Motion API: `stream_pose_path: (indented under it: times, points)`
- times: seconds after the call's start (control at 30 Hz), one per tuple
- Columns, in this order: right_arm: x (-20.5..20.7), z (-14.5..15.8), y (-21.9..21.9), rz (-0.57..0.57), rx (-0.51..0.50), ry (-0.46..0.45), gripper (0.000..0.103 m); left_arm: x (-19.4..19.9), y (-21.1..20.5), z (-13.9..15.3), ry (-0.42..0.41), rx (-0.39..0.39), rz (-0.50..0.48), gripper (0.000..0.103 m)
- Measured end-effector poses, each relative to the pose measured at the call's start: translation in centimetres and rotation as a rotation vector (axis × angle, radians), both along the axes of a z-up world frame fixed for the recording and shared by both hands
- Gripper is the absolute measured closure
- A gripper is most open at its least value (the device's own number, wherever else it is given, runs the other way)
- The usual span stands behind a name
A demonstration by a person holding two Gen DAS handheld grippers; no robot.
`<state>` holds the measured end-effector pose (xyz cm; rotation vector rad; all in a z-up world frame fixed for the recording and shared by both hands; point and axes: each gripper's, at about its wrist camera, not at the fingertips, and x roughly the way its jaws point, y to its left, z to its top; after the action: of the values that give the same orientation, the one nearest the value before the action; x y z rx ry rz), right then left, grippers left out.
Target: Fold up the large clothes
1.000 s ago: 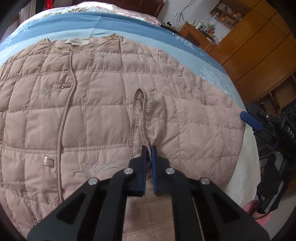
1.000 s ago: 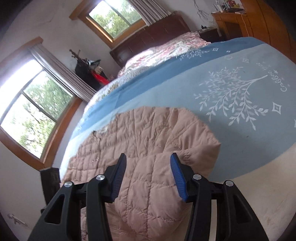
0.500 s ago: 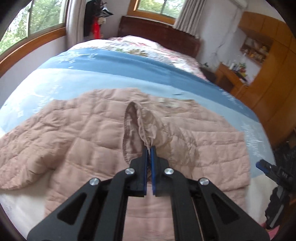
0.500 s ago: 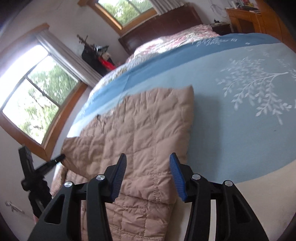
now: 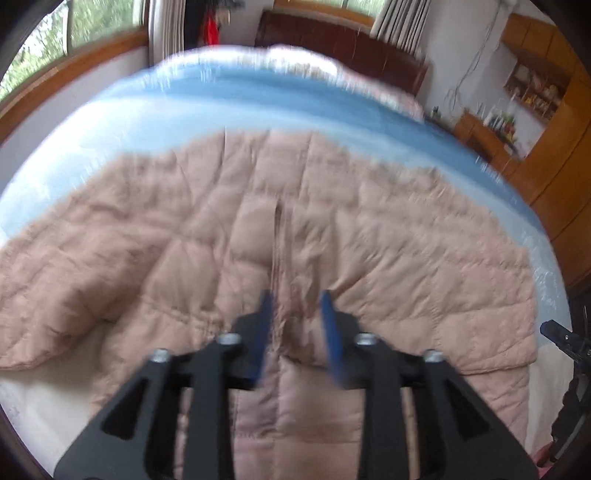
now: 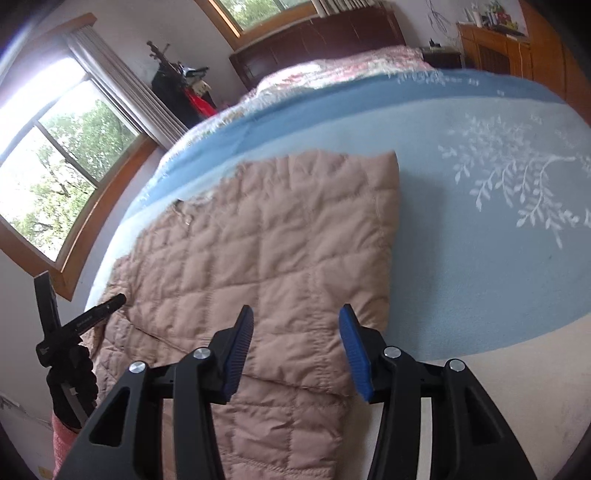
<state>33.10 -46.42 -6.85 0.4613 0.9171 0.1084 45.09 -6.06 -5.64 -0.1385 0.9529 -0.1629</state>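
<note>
Two grippers hung over a quilted, beige-pink padded jacket [image 6: 280, 266] that lay spread on a bed [image 6: 498, 258]. Beyond the right gripper [image 6: 297, 345] stretched the blue bedcover with its pale branch-and-leaf print; farther off were a dark wooden headboard [image 6: 325, 33], a flowered quilt, and wooden-framed windows to its left. A black tripod-like stand [image 6: 62, 347] stood at its lower left, touching or overlapping the jacket's edge. The right gripper's ribbed blue pads [image 6: 240, 347] stood well apart, nothing between them, above the jacket's folded, stitched squares. A straight folded edge ran ahead and to its right.

The left wrist view was smeared by motion. The left gripper [image 5: 297, 332] had its fingers parted, with a puckered ridge of jacket fabric rising between them; whether the pads touched the cloth could not be made out. To its right stood orange-brown wooden cabinets [image 5: 554, 155] and a cluttered shelf, their contents too blurred to name. The jacket's near end was cut off behind both grippers.
</note>
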Motion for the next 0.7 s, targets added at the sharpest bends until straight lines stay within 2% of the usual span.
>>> stream_pose_path:
  times: [0.1,0.17,0.27,0.37,0.43,0.5,0.63,0.7]
  points:
    - [0.3,0.3,1.5,0.021,-0.004,0.010,0.054,-1.4,-2.0,2.1,-0.064,0.026,-0.037,0.064]
    - [0.9,-0.7,2.5,0.035,-0.019,0.046,0.054,-1.4,-3.8,1.9,-0.048,0.032,-0.095,0.063]
    - [1.8,-3.0,3.0,0.033,-0.044,0.115,0.054,-0.3,-5.3,0.0,-0.005,0.064,-0.107,0.063]
    - [1.9,-4.4,3.2,0.041,-0.051,0.125,0.055,1.3,-5.3,-3.2,0.077,0.081,-0.101,0.062]
    - [2.1,-4.7,3.6,0.043,-0.060,0.124,0.055,1.7,-5.0,-4.4,0.067,0.079,-0.119,0.061]
    - [2.1,-4.8,3.8,0.042,-0.065,0.122,0.055,1.5,-5.3,-4.3,0.053,0.105,-0.128,0.061]
    - [1.0,-3.5,4.1,0.053,-0.060,0.096,0.053,0.9,-4.9,-3.2,0.059,0.078,-0.127,0.062]
    - [0.2,-2.1,4.2,0.086,-0.026,0.058,0.047,-0.2,-3.9,-1.5,0.028,0.053,-0.136,0.053]
